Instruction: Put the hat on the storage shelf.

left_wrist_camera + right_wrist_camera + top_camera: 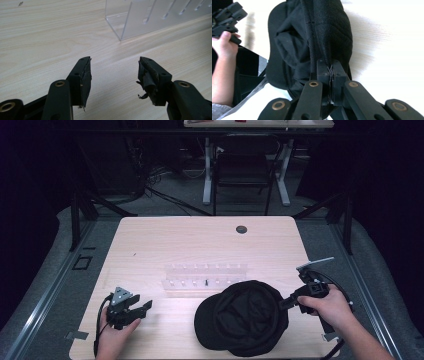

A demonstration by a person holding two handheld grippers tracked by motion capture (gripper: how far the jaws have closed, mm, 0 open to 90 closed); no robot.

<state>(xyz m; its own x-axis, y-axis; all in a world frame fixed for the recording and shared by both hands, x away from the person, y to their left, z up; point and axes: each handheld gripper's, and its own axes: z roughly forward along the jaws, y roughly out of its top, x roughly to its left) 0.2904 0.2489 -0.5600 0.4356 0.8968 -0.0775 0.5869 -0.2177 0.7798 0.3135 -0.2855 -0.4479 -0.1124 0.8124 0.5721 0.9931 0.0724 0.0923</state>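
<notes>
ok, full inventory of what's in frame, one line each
cap: 1, black, near centre-right of the table, its edge pinched by the right gripper
clear rack: 1, transparent acrylic, mid-table behind the cap
table: 1, light wood, dark round hole near the far edge
chair: 1, black, beyond the table
left gripper: 1, black, open, near left of the table
right gripper: 1, black, shut on the cap
hands: 2, one per gripper

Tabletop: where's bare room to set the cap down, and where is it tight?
Free: the far half of the table, between the clear acrylic rack and the round grommet hole; also the left strip beyond the open left gripper. Crowded: the near centre, where the black cap, pinched by the right gripper, lies right against the rack.
</notes>
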